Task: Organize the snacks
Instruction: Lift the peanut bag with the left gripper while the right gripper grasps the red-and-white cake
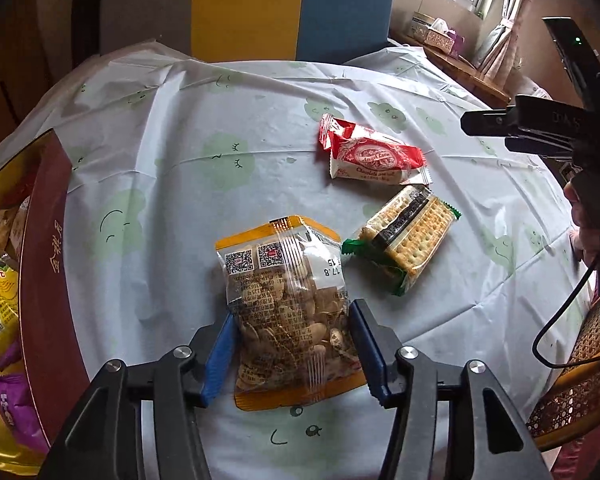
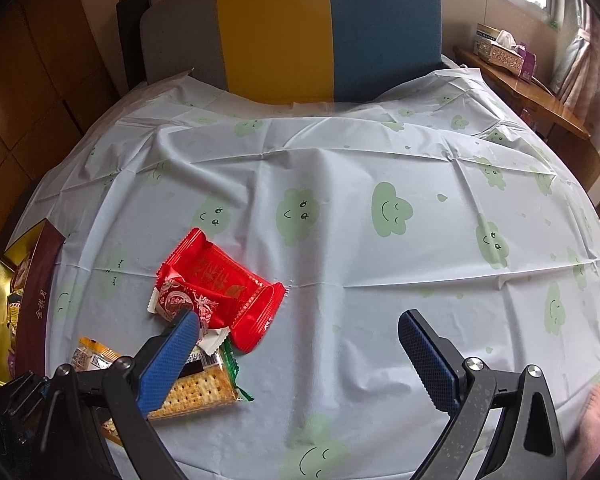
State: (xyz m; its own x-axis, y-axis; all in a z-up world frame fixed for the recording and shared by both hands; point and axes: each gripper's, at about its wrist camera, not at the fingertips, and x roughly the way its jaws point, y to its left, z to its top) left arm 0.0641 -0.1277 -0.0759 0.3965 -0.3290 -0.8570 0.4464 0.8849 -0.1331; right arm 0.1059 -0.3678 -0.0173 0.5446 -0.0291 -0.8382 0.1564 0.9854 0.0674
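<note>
A clear and orange bag of seeds (image 1: 288, 312) lies on the tablecloth between the blue pads of my left gripper (image 1: 290, 350); the jaws stand on either side of it, touching or nearly touching. A cracker pack with green ends (image 1: 406, 238) and a red-and-white cake packet (image 1: 374, 156) lie beyond it. My right gripper (image 2: 300, 344) is open and empty above the cloth, its left finger over the cracker pack (image 2: 198, 390) and the red packets (image 2: 220, 284).
A maroon and gold box (image 1: 46, 264) holding several snacks sits at the table's left edge, also in the right wrist view (image 2: 40, 300). A blue and yellow chair (image 2: 300, 28) stands behind the table. A wicker chair (image 1: 580, 384) is at the right.
</note>
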